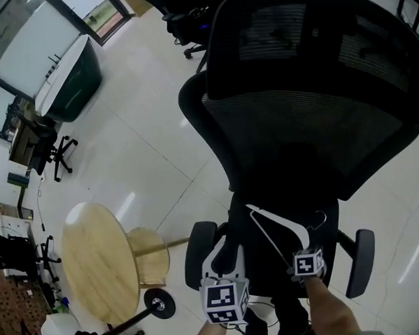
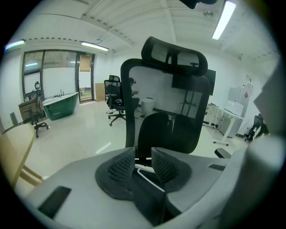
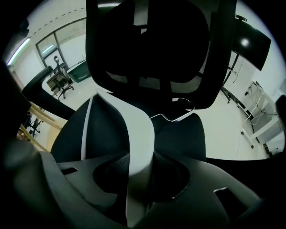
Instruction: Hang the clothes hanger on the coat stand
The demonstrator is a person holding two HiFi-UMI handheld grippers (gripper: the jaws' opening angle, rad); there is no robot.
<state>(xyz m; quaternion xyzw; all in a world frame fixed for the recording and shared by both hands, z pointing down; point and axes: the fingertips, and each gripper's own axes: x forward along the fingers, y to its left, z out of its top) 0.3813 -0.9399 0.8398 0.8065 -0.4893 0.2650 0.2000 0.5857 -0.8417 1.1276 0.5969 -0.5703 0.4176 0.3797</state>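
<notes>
Pinching the white hanger (image 3: 139,143) are the right tongs (image 3: 142,164); left tongs (image 2: 143,162) stand spread around it.

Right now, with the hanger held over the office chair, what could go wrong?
1. The hook of the clothes hanger looks close to the chair backrest and may snag its mesh.
2. Only the right gripper clamps the clothes hanger; the left gripper has its fingers apart around the thin bar, so it may pivot or slip.
</notes>
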